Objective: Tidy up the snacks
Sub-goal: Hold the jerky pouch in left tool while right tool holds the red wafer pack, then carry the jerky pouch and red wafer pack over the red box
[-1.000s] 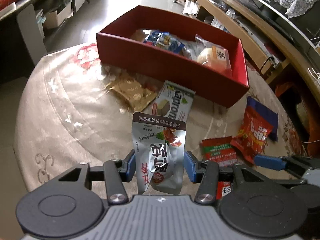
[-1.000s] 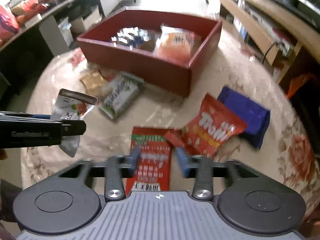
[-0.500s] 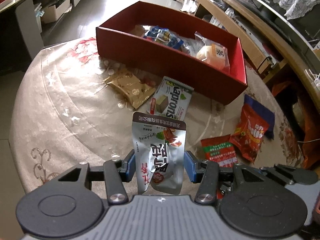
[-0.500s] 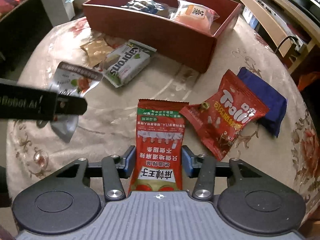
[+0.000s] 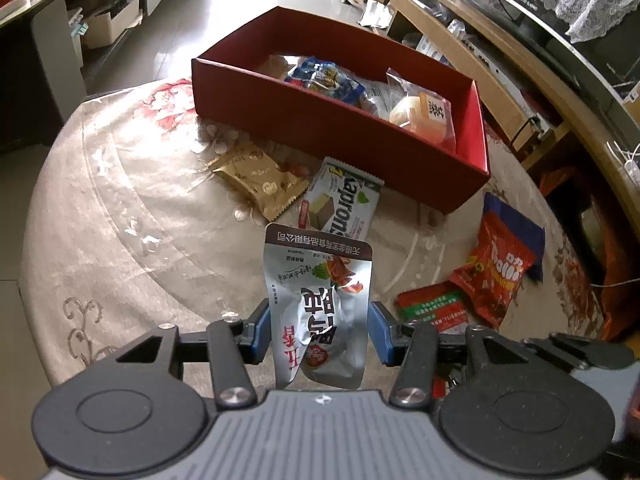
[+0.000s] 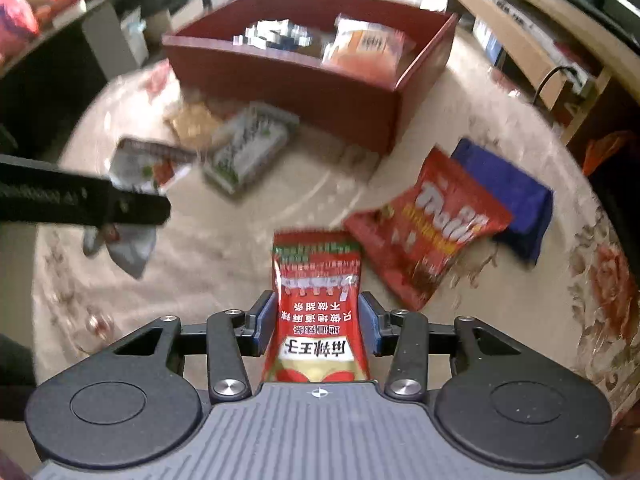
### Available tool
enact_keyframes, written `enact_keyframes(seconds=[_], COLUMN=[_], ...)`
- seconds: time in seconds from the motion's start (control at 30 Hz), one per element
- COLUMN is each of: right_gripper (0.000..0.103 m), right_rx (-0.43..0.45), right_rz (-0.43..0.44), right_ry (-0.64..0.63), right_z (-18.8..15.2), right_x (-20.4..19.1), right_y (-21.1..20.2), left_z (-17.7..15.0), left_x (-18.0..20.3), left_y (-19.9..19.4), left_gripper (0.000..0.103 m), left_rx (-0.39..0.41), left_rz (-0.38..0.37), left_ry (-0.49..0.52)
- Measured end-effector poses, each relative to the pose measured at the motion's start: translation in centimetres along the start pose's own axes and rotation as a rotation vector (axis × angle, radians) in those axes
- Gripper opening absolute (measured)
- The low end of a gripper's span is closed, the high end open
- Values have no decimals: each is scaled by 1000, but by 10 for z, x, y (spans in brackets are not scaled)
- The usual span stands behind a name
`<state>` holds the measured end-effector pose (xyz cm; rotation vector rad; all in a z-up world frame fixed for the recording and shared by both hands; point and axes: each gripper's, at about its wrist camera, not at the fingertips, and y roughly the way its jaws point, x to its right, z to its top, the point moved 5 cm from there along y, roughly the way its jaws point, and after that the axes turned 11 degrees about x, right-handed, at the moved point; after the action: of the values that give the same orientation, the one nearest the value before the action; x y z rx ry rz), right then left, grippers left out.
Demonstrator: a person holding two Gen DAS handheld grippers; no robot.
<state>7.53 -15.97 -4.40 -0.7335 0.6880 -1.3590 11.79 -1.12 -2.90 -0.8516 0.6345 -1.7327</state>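
My left gripper (image 5: 318, 332) is shut on a silver snack pouch (image 5: 320, 300), which hangs above the round table. In the right wrist view the same pouch (image 6: 136, 168) shows at the left, with the left gripper's dark finger across it. The jaws of my right gripper (image 6: 318, 328) are closing, and their blue pads press the sides of a red snack packet (image 6: 318, 280) that sticks out forward. An open red box (image 5: 320, 120) stands at the table's far side with several packets inside.
Loose on the beige floral tablecloth lie a gold packet (image 5: 256, 178), a Kaprons wafer pack (image 5: 340, 204), a red Trolli bag (image 6: 428, 220) and a blue packet (image 6: 516, 192). Shelves and counters ring the table beyond its edge.
The right gripper has closed its jaws around the red packet, which earlier lay loose on the table in front of it. The left gripper still holds the silver pouch in the same place.
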Motion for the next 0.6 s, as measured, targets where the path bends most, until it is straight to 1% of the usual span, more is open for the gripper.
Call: enact_keyframes(seconds=[0.07, 0.13, 0.17, 0.2, 0.23, 0.27, 0.33, 0.4, 0.5, 0.6], right_gripper=[57, 65, 65, 70, 71, 70, 59, 55, 54, 54], right_rx=[-17, -28, -29, -38, -32, -20, -14, -16, -15, 25], right_rz=[-23, -4, -7, -11, -26, -43, -37, -33, -8, 1], right_ry=[-18, -5, 5, -1, -29, -54, -50, -60, -48, -29], right_z=[-3, -2, -2, -4, -6, -6, -5, -6, -9, -4], right_x=[-2, -2, -2, -3, -7, -10, -13, -14, -14, -11], right_y=[7, 10, 12, 16, 18, 19, 17, 12, 3, -9], left_z=[-2, -4, -6, -7, -9, -10, -12, -11, -7, -3], left_x=[0, -2, -3, -3, -3, -4, -3, -3, -2, 0], left_y=[1, 4, 7, 10, 12, 13, 13, 10, 4, -2], left_gripper=[50, 50, 50, 50, 50, 50, 50, 50, 50, 50], left_rx=[-3, -12, -20, -29, -37, -44, -48, -40, -21, -1], left_rz=[2, 10, 16, 20, 25, 27, 28, 25, 9, -2], left_ry=[4, 4, 4, 4, 5, 5, 9, 12, 6, 6])
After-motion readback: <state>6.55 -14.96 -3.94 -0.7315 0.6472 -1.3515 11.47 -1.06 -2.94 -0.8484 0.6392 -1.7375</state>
